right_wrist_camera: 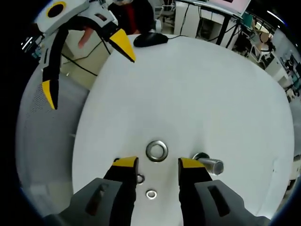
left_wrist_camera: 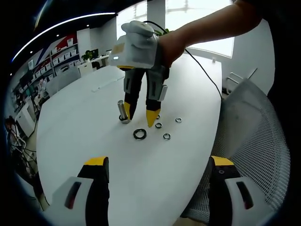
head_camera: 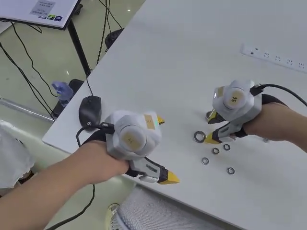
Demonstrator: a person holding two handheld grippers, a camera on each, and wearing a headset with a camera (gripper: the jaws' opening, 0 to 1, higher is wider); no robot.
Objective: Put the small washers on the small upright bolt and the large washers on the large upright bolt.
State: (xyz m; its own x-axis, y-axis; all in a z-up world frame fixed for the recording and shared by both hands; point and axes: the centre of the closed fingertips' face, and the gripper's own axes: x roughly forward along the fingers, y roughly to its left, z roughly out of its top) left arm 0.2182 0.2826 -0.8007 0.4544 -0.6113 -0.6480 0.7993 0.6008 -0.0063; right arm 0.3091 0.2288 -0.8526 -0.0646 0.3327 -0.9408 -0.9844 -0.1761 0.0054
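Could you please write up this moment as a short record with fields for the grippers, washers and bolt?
Left gripper: open, holding nothing, by the table's near edge.
Right gripper: open, tips pointing down close to the large washer.
Large washer: flat on the table, beside the bolt.
Bolt: upright, next to the right gripper.
Small washers: four, loose on the table.

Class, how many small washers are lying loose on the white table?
4 small washers: a pair, the second, beside the right gripper, one near the large washer, one closest to the table's near edge. The gripper may hide more.
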